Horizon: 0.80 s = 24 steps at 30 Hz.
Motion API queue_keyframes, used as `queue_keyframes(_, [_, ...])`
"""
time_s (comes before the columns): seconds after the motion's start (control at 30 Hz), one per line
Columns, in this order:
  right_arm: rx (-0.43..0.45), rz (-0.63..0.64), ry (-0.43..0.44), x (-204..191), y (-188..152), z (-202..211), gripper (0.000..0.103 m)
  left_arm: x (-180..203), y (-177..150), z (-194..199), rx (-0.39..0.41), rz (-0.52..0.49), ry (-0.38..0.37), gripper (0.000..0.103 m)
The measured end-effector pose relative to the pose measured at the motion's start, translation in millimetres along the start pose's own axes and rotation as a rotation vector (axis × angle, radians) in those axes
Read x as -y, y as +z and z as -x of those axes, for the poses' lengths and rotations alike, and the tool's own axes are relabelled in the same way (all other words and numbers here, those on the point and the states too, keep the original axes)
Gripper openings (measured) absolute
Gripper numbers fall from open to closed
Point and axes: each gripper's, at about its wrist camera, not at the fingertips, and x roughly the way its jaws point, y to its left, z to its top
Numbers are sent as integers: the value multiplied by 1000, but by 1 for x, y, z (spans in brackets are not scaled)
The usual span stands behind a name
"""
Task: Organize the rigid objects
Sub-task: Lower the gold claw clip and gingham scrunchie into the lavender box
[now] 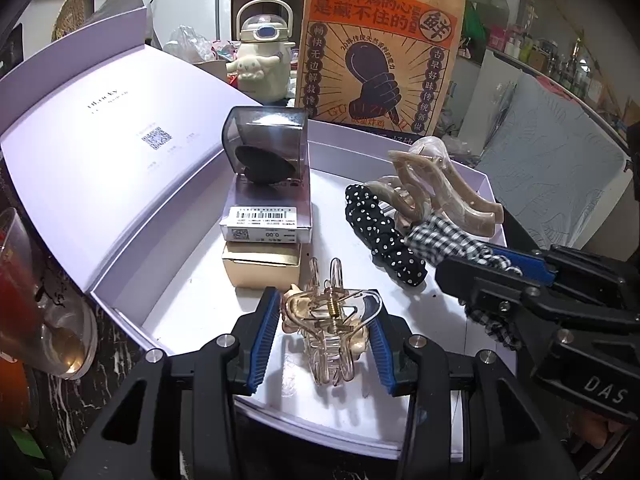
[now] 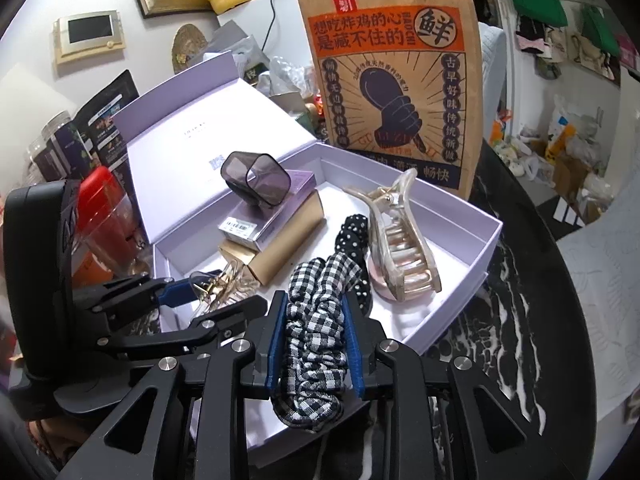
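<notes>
An open lilac box lies on the dark marble table. My left gripper is shut on a clear hair claw clip low over the box's front; it also shows in the right wrist view. My right gripper is shut on a black-and-white gingham scrunchie over the box's right front. In the box lie a polka-dot scrunchie, a large beige claw clip, and a smoky case on stacked small boxes.
The box's lid stands open at the left. A tall printed paper bag stands right behind the box. A cream kettle-shaped bottle is at the back. A glass with red contents is at the left edge.
</notes>
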Motion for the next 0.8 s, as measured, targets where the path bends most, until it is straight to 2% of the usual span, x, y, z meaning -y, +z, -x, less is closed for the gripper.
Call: queue_keyframes(0.8, [-50, -23, -73, 4, 6, -13, 29, 5, 8, -13, -83, -48, 78, 42])
